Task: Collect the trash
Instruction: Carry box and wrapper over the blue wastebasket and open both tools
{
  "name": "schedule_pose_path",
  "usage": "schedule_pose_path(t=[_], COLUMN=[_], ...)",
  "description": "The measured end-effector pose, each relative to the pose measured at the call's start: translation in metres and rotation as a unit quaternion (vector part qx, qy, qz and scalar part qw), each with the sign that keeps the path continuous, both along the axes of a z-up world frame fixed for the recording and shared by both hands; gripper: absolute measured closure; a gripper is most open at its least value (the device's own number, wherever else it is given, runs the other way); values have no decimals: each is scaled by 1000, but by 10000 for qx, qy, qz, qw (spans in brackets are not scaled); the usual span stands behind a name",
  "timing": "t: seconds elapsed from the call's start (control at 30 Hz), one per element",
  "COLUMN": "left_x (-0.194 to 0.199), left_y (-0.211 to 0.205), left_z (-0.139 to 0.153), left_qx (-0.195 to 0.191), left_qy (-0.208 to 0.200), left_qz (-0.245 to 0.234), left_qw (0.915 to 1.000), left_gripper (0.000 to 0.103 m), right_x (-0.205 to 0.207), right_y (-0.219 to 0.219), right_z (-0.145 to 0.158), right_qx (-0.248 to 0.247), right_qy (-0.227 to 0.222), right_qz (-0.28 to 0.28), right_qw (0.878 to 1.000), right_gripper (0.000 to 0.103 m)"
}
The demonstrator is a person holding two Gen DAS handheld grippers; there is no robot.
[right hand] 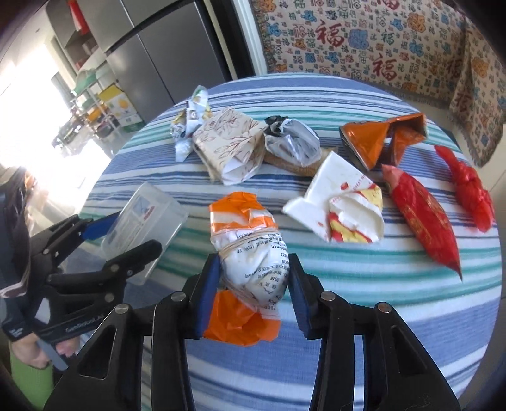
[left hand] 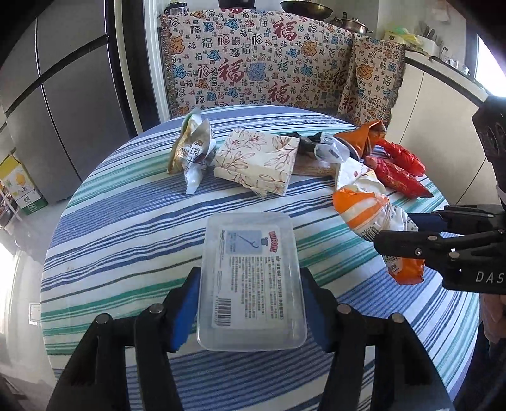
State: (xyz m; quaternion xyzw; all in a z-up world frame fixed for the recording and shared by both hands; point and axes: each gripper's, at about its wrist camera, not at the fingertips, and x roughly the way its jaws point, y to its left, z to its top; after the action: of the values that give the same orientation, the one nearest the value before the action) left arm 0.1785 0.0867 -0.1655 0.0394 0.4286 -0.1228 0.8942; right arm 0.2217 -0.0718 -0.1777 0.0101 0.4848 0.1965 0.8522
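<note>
A clear, rectangular plastic box (left hand: 251, 281) is clamped between the blue pads of the left gripper (left hand: 251, 303), near on the striped tablecloth (left hand: 126, 227). A crinkled orange-and-white wrapper (right hand: 245, 265) is pinched by the half-closed right gripper (right hand: 253, 294). Two glossy red packets (right hand: 423, 218) are seen far right.

A round table (left hand: 132, 202) under a blue, green and white striped cloth filled the middle of both views. Beyond it, at twelve o'clock, a patterned throw (left hand: 253, 63) printed with red characters draped a seat back. A grey refrigerator (left hand: 63, 104) stood at ten o'clock in the left wrist view, and a yellow and green carton (left hand: 19, 186) sat on the floor at nine o'clock. Pans (left hand: 351, 25) rested at one o'clock, above white cabinets (left hand: 427, 126) at two o'clock.
</note>
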Motion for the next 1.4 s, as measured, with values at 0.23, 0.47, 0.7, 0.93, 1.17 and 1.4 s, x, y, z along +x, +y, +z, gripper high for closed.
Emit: schedule_pose_path(t=[0.23,0.47,0.7,0.93,1.17,1.4], left_x=[-26,-43,-53,-57,-60,-62], left_y=[-18,-57,-95,-125,-151,-182], left_z=[9,20,29,35,40,45], left_qx=[-205,-263,-209,-139,-90,-178], left_qy=[-54,-156,-269,-317,-372,-343], left_qz=[-120,-412,-669,-853,-1010,-1272], left_qw=[9997,9987,9972,9958,9942,9911], left_gripper=[42,42,42,42,42,42], right_x=[-30,-50,-65,-75,-81,-90], right_y=[-30,-67,-99,-125,-143,-174], right_z=[10,15,19,21,24,30], right_qx=[21,88,205,317,392,393], right_qy=[-123,-214,-311,-359,-406,-504], right_qz=[-345,-743,-986,-1195,-1314,-1522], right_qw=[9993,9970,9944,9917,9897,9863], right_gripper=[60,60,60,60,60,60])
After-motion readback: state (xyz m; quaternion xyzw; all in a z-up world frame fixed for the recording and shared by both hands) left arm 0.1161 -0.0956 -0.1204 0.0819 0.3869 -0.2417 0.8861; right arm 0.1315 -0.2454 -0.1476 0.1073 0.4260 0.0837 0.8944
